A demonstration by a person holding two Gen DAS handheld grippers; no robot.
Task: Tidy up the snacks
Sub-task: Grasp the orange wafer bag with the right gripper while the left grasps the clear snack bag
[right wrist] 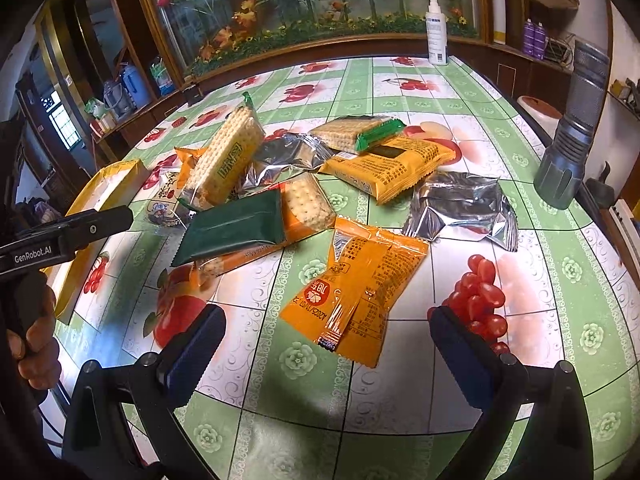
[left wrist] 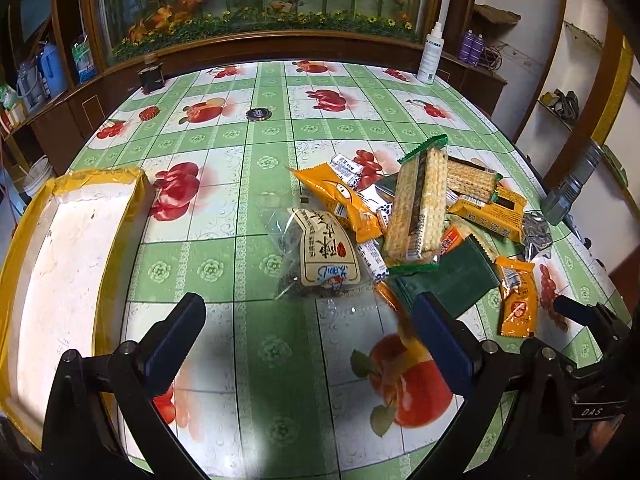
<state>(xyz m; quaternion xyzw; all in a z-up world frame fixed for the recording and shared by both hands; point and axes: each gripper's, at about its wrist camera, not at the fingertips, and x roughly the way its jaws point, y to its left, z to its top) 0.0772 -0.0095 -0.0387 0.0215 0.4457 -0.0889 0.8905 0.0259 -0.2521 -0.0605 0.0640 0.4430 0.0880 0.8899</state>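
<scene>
**Snack heap waits on fruit-print table**

Both grippers hang wide apart and empty over the tablecloth (left wrist: 248, 200). The left gripper (left wrist: 308, 340) sits nearest the green packet (left wrist: 444, 280) at the snack pile's (right wrist: 320, 184) edge; the right gripper (right wrist: 328, 348) frames an orange sachet (right wrist: 360, 288). The yellow-rimmed tray (left wrist: 64, 264) lies well left of the pile.
</scene>
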